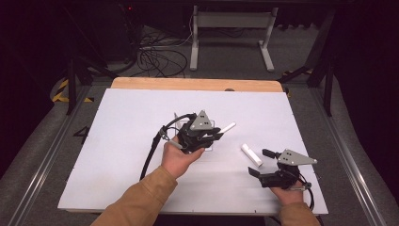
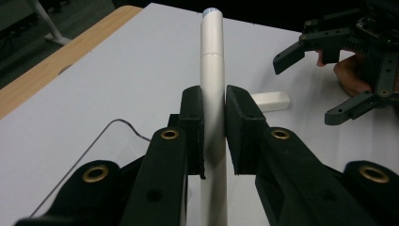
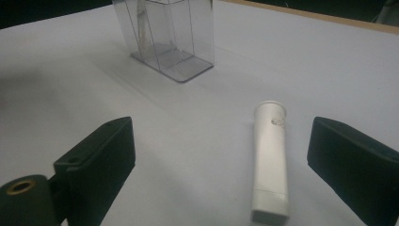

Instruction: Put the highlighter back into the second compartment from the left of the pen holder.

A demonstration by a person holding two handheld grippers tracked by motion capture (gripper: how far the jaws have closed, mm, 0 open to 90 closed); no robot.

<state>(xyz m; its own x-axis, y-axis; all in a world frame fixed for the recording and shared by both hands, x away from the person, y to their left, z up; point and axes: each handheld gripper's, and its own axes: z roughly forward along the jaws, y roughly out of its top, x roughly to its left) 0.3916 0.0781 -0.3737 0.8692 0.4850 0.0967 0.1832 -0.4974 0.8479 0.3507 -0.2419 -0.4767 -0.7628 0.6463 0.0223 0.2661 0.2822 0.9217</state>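
1. Two white plastic tubes are in play: a long slim white pen-like tube (image 2: pixel 212 70) clamped in the left gripper (image 1: pixel 217 135), and a short white cap-like tube (image 3: pixel 269 162) lying flat on the white bench (image 1: pixel 122 141).
2. Left fingers (image 2: pixel 193 127) are nearly closed, pads pressing both sides of the long tube partway along its length. The mid-body grip leaves its tip sticking well out past the fingers, free to be aimed at something.
3. In the high view the left gripper is up off the bench over the clear plastic open-top box (image 3: pixel 167 35), with the tube poking out level toward the right. Judgement: the tube is either headed for the box or being presented for capping; can't tell which.
4. Right gripper (image 1: pixel 263 162) rests low near the right edge of the bench, fingers (image 3: pixel 96 162) spread wide and holding nothing.
5. The short tube lies between those open fingers in the right gripper view, touching neither, its open end pointing toward the box. Judgement: the right gripper is lined up for a side pinch on it; closing too near an end could make it roll or squirt out.
6. The clear box stands upright mid-bench, well apart from the short tube, so both hands have room.
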